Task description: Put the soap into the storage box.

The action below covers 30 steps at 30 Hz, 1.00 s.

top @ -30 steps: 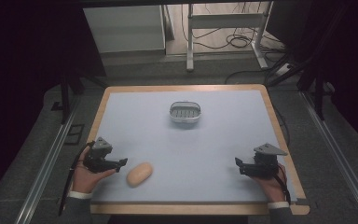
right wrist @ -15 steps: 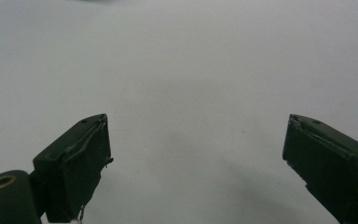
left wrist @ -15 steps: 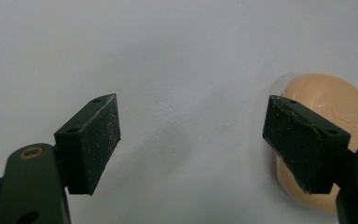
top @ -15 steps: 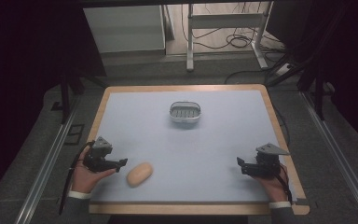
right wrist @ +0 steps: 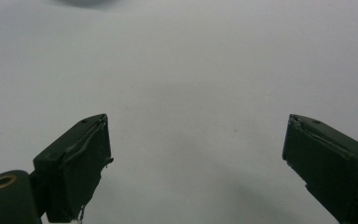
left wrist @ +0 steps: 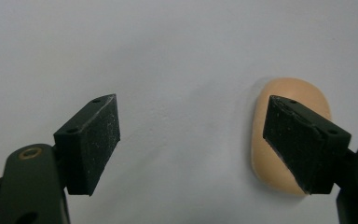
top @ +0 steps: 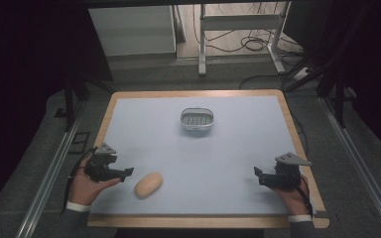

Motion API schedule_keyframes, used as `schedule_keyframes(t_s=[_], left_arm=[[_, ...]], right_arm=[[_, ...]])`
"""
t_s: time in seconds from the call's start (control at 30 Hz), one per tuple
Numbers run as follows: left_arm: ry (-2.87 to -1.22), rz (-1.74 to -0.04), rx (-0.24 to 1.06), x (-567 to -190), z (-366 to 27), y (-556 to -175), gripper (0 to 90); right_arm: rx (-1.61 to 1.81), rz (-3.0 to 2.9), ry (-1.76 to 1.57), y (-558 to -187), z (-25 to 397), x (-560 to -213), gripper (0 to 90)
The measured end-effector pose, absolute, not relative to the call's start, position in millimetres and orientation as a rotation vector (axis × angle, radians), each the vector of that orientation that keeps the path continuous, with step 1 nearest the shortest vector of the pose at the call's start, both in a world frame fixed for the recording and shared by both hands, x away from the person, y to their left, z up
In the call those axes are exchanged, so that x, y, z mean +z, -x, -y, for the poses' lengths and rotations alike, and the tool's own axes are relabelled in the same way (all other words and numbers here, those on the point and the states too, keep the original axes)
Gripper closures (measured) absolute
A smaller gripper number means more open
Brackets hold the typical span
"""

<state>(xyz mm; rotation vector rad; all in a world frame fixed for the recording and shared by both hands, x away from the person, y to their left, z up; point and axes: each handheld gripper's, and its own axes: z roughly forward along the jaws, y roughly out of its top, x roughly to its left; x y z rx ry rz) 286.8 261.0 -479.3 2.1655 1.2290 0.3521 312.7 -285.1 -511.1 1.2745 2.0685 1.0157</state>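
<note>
two hand-held black two-jaw grippers sit low over a pale blue-grey mat that covers a wooden-edged table (top: 110, 106), one at each near corner. the left gripper (top: 125, 173) is held in the person's left hand (top: 85, 187) near the left edge of the mat, its jaws pointing toward the middle of the table. in the left gripper view (left wrist: 191, 140) its jaws stand wide apart with nothing between them but bare mat. a smooth, tan, oval soap-like lump (top: 148, 185) lies flat on the mat just beside the left gripper's tips, on the side toward the table's middle; in the left gripper view the same lump (left wrist: 265, 140) shows partly behind the right-hand jaw, outside the gap, and whether the jaw touches it cannot be told. the right gripper (top: 258, 174), topped by a grey three-cornered plate, is held in the person's right hand (top: 292, 198) near the right edge of the mat, jaws pointing inward toward the left. in the right gripper view (right wrist: 196, 163) its jaws are also spread wide, with bare mat between them. a small, oval, white-rimmed dish with a ribbed metal inside (top: 197, 119) stands on the far half of the mat, about midway across, well apart from both grippers and from the tan lump. beyond the table, cables (top: 248, 44) lie on the floor.
</note>
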Motion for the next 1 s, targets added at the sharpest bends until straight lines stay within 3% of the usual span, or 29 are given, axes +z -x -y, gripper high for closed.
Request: schedule_keyframes(t_s=[1.0], left_arm=[[-2.322,-1.092,0.281,-468,-223,-278,18.1]], right_arm=[[0.985,-2.065,-1.273,-311,287,-512,7.6]])
